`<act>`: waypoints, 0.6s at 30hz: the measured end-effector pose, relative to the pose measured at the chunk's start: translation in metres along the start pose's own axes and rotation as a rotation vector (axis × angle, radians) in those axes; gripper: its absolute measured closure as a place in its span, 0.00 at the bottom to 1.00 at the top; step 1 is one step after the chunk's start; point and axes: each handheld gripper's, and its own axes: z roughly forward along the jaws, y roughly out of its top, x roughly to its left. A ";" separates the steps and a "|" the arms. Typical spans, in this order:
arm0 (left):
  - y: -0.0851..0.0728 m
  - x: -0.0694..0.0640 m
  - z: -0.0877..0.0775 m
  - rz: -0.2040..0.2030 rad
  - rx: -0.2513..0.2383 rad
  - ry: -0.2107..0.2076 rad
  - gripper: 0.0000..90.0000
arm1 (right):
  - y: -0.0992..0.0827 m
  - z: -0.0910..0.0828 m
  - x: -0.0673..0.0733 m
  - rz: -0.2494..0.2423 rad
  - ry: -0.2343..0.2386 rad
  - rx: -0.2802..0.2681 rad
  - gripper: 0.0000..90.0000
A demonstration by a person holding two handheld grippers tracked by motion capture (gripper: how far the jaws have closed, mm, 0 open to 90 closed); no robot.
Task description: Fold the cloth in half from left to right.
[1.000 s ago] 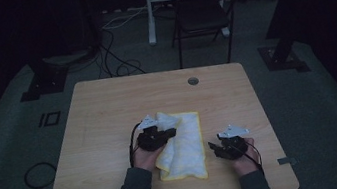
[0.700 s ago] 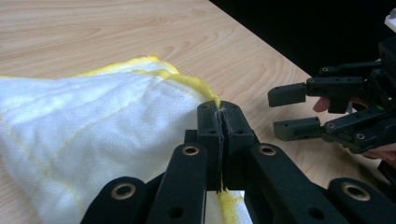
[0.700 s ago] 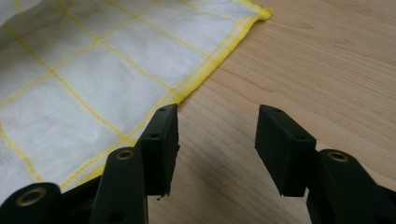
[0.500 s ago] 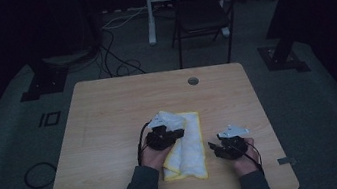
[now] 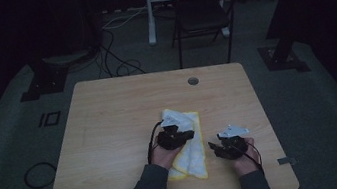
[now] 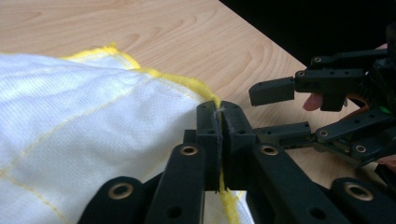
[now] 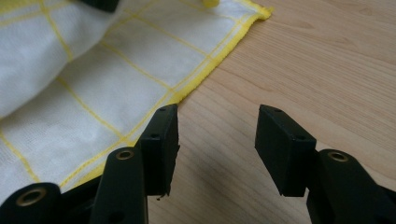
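Observation:
A white cloth (image 5: 194,160) with yellow grid lines and a yellow hem lies partly folded on the wooden table (image 5: 110,123). My left gripper (image 5: 190,134) sits over the cloth's middle, pointing right. In the left gripper view its jaws (image 6: 218,116) stand almost together with the cloth's (image 6: 93,116) yellow hem pinched between the pads; they have just been opening a little. My right gripper (image 5: 212,145) rests on the table just right of the cloth, open. In its own view nothing is between the right gripper's (image 7: 217,140) jaws, and the cloth (image 7: 93,70) lies at its left jaw.
A round cable hole (image 5: 193,80) is in the table's far edge. A dark chair (image 5: 202,13) and floor cables (image 5: 116,62) lie beyond the table. Bare wood (image 7: 303,70) stretches right of the cloth. The right gripper (image 6: 274,112) faces the left one closely.
My left gripper has moved to the right across the cloth, carrying the hem with it, so the cloth looks narrower. The right gripper has stayed where it was.

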 end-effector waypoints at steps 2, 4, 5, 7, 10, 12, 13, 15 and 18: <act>-0.001 -0.001 -0.002 0.000 -0.007 0.007 0.87 | 0.001 0.000 0.000 0.000 -0.001 -0.002 0.55; -0.001 -0.002 -0.007 0.003 -0.019 0.012 0.84 | 0.001 -0.001 0.000 0.001 -0.001 -0.004 0.54; -0.001 -0.003 -0.011 0.005 -0.019 0.014 0.84 | 0.001 -0.001 0.000 0.002 -0.001 -0.005 0.54; -0.002 -0.004 -0.018 0.024 -0.009 0.043 0.84 | 0.001 -0.001 0.000 0.000 -0.002 -0.005 0.54; -0.005 -0.006 -0.027 0.059 0.015 0.067 0.85 | 0.002 -0.001 0.000 -0.001 -0.003 -0.006 0.54; -0.010 -0.009 -0.031 0.080 0.030 0.076 0.86 | 0.002 -0.001 0.000 -0.003 -0.006 -0.009 0.54; -0.013 -0.010 -0.034 0.094 0.040 0.083 0.86 | 0.003 -0.001 0.000 -0.004 -0.007 -0.010 0.54; -0.020 -0.012 -0.037 0.106 0.052 0.085 0.86 | 0.005 -0.002 -0.001 -0.004 -0.010 -0.015 0.54; -0.029 -0.016 -0.041 0.121 0.070 0.086 0.86 | 0.009 -0.002 -0.002 -0.006 -0.013 -0.026 0.56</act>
